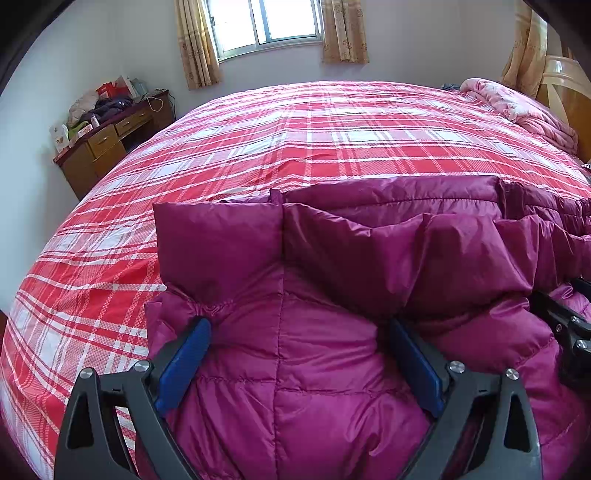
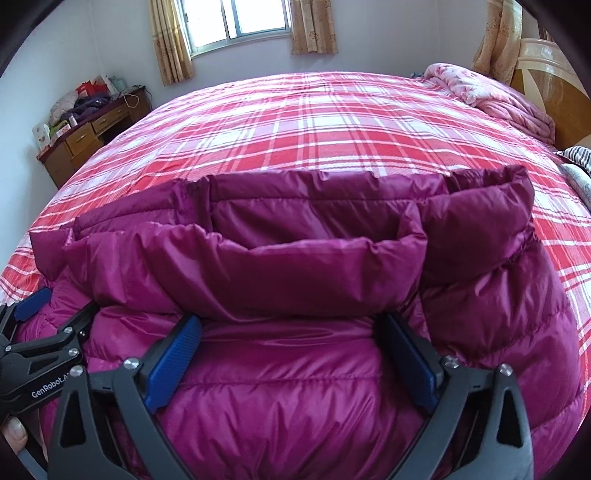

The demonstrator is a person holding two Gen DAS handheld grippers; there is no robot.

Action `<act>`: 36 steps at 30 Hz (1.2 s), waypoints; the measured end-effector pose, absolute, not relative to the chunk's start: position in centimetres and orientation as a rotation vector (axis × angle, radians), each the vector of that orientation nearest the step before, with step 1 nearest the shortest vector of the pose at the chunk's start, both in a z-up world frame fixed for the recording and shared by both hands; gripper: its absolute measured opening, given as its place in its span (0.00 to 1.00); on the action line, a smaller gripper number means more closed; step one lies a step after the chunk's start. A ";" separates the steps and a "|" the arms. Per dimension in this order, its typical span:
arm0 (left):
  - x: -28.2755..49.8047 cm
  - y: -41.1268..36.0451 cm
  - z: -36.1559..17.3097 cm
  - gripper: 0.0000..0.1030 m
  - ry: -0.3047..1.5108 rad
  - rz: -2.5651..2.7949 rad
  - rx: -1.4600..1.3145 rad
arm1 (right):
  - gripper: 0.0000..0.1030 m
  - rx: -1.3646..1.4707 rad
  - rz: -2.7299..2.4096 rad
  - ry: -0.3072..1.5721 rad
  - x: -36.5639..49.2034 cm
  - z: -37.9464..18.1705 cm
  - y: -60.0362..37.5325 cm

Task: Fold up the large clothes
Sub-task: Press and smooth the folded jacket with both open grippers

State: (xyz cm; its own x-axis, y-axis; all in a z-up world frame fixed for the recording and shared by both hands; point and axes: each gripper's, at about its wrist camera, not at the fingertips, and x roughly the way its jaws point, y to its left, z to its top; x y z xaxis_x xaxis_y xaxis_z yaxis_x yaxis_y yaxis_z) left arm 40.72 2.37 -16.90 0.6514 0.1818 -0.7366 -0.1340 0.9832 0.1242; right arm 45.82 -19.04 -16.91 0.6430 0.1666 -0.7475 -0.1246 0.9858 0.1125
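Your left gripper (image 1: 299, 328) has its two blue-padded fingers (image 1: 184, 363) spread wide, and the puffy cloth of the magenta down jacket (image 1: 314, 369) bulges up between them; the tips press into the fabric without pinching it. Your right gripper (image 2: 290, 326) stands the same way, fingers (image 2: 173, 363) splayed apart with quilted cloth swelling between them.

The jacket is shiny, stitched into padded panels, and bunched along the near edge of the bed (image 1: 332, 122). A thick folded band of it runs crosswise just beyond both sets of fingertips, with a darker lining layer showing behind that band.

Count one jacket, two grippers, and one bed under a red, white and pink plaid cover. Farther out there is one wooden desk (image 1: 110, 144) piled with bags and clothes against the wall, one window (image 1: 266, 22) with two tan curtains, and one pink quilt (image 1: 524, 110) heaped by the wooden headboard (image 1: 565, 85).

The left wrist view alone shows the jacket's squared left corner lying flat on the plaid, and only a black edge of your other tool at its right border. The right wrist view alone shows the rounded right end of the jacket, a striped cloth (image 2: 580, 153) at the bed's right edge, and your left tool with its lettering.
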 end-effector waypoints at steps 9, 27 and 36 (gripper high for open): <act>38.9 0.3 -11.6 0.94 0.739 0.159 0.129 | 0.88 0.074 0.140 0.845 45.4 -15.0 -19.4; 45.3 0.6 -16.4 0.99 0.843 0.245 0.090 | 0.93 0.070 0.079 0.863 49.1 -16.4 -17.7; 45.7 0.7 -16.9 0.99 0.859 0.253 0.093 | 0.95 0.045 0.073 0.884 49.4 -16.9 -17.4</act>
